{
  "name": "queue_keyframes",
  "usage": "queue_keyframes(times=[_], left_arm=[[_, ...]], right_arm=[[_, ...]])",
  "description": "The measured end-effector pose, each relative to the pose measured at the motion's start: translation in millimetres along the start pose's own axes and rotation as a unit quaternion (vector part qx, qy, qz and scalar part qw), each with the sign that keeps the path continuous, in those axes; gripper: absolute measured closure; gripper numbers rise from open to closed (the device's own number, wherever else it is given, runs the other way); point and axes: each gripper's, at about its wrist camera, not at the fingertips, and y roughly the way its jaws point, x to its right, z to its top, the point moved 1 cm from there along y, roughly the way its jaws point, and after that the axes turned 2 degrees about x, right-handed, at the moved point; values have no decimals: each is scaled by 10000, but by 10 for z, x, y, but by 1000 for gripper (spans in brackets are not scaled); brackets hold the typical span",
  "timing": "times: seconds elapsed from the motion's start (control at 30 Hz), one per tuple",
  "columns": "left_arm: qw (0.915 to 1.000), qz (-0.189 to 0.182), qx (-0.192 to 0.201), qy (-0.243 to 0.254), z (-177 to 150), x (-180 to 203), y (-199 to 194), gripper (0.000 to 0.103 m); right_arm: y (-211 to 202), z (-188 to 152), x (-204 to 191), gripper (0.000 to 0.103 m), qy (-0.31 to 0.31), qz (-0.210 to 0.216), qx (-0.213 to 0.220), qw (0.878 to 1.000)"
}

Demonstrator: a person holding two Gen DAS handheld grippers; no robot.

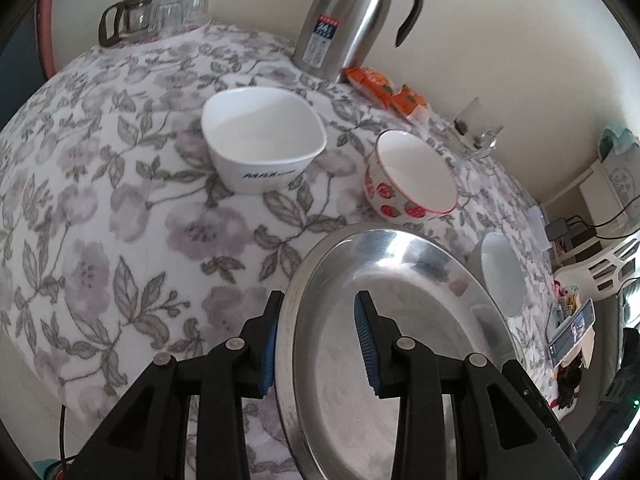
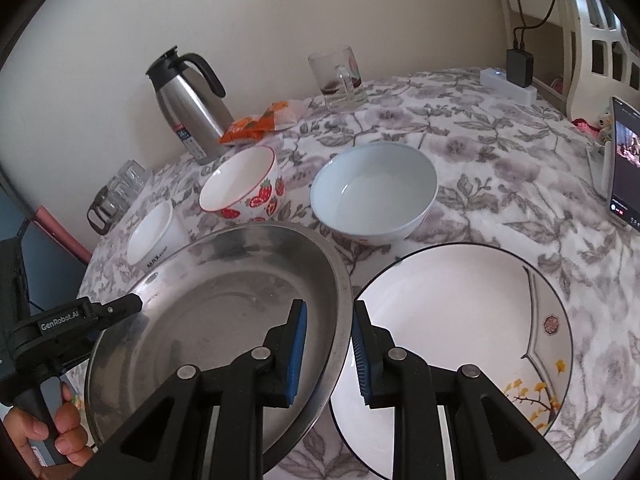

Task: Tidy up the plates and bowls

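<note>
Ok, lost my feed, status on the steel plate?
Left hand-held gripper and right hand-held gripper both straddle steel plate rim, opposite sides. Plate tilted, overlapping white plate. Bowls behind, clear.

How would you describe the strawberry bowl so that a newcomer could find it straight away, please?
Start at the steel thermos jug by the wall on the flowered tablecloth. Just in front of it, beyond the metal plate, stands the strawberry bowl. Unlike the plain white bowls on either side, it has red strawberries and a red rim.

Likely a home, floral tablecloth (image 1: 120, 208), thermos jug (image 1: 352, 12), propped phone (image 2: 626, 168)
</note>
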Motion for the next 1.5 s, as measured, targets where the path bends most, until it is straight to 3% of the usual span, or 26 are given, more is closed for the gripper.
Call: queue_keyframes(times=[0.7,1.5], left_arm=[[9955,374,-813,-317,-116,-203,395,66],[9952,406,-892,-69,-97,-68,598,65]], right_arm=[[290,-82,-49,77,-192,-213,-438,9986],[292,-79,-21,77,-143,-323,-365,9987]])
